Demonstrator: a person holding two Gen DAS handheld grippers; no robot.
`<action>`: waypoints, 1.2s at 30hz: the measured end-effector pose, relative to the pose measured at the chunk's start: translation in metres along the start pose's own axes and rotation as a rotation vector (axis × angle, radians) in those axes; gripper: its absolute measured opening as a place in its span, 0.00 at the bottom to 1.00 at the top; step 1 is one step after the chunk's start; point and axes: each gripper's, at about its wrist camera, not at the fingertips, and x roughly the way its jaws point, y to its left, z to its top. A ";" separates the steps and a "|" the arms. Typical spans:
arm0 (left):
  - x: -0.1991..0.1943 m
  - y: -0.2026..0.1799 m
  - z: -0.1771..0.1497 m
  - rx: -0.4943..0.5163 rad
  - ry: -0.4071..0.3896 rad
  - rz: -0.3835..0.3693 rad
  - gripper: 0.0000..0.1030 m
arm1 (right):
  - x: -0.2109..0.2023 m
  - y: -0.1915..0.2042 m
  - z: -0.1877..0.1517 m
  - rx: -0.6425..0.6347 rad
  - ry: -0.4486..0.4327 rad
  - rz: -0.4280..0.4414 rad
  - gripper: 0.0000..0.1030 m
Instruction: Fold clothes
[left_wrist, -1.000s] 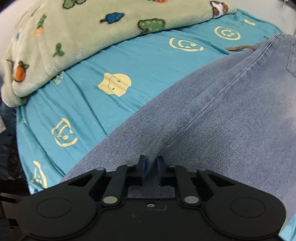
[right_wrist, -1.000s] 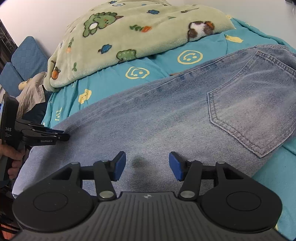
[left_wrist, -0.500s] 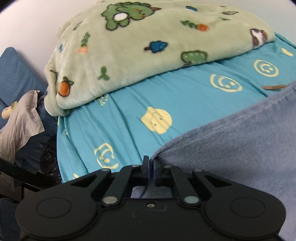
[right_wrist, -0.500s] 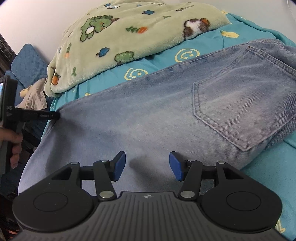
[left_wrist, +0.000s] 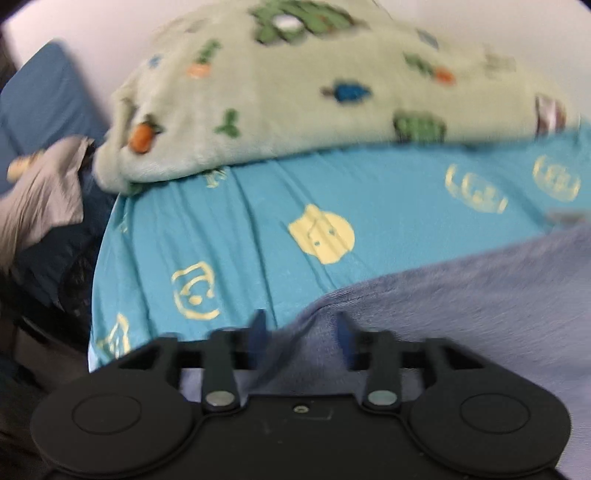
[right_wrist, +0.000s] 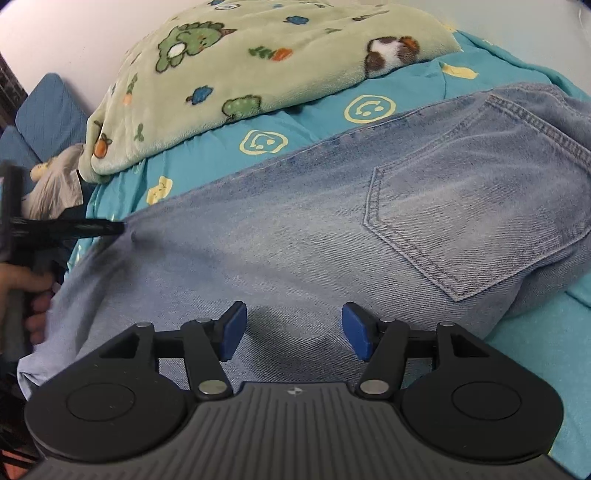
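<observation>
1. Folding jeans (right_wrist: 314, 221) on a bed with a teal sheet (right_wrist: 332, 92); the denim lay flat across centre and right of the right wrist frame, back pocket (right_wrist: 461, 221) at right, a green blanket (right_wrist: 258, 66) piled at upper centre.
2. Left gripper (left_wrist: 301, 332) sat at the lower centre of its own blurred frame, jaws having just been opening, now about half apart. The folded denim edge lay between them, but the pads did not appear to press it, so released.
3. In the right wrist frame the left gripper (right_wrist: 110, 227) showed at the left edge, tip touching or just beside the denim edge, a hand (right_wrist: 33, 291) below it.
4. Right gripper (right_wrist: 291, 330) hovered over the denim at lower centre, jaws having eased wider, holding nothing.
5. Step judged: one fold just laid down and let go.
6. Next move likely needs both grippers to re-grip an end or edge and carry it over for a further fold, keeping layers aligned.
</observation>
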 end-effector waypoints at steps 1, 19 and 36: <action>-0.015 0.009 -0.004 -0.047 -0.017 -0.018 0.46 | -0.001 0.001 0.000 -0.006 0.000 -0.002 0.59; -0.132 0.218 -0.218 -1.292 -0.126 -0.109 0.54 | -0.014 0.006 -0.012 -0.045 0.005 -0.014 0.59; -0.104 0.238 -0.245 -1.496 -0.113 -0.143 0.37 | -0.007 0.016 -0.020 -0.119 0.006 -0.060 0.65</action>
